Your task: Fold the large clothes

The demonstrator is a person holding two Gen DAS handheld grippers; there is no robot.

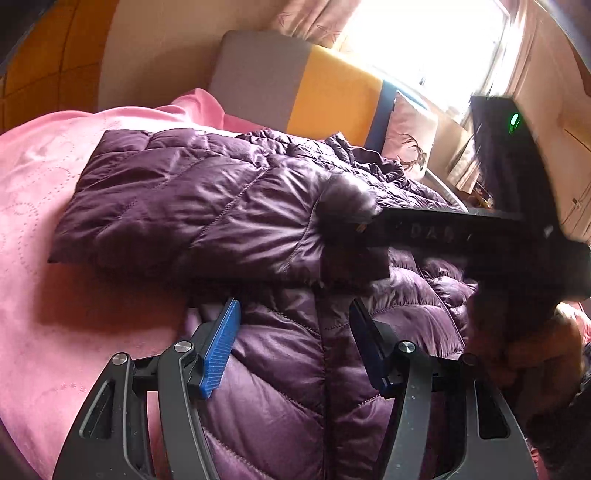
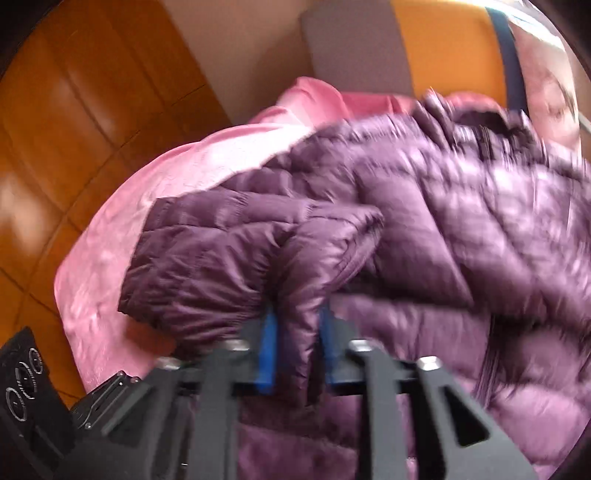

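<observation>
With the right gripper point(image 2: 293, 332) pinching the sleeve point(image 2: 229, 258) of the purple down jacket point(image 1: 288, 332) spread on the pink bedspread point(image 1: 55, 258), carry it toward three o'clock across the body while the left gripper point(image 1: 291, 343) hovers spread, empty.

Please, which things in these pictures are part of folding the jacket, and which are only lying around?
Part of the job:
- purple puffer jacket
- right gripper, shut on a fold of it
- left gripper, open over it
- pink blanket beneath it

Only lying around:
- deer-print pillow
- grey and orange headboard
- curtain
</observation>
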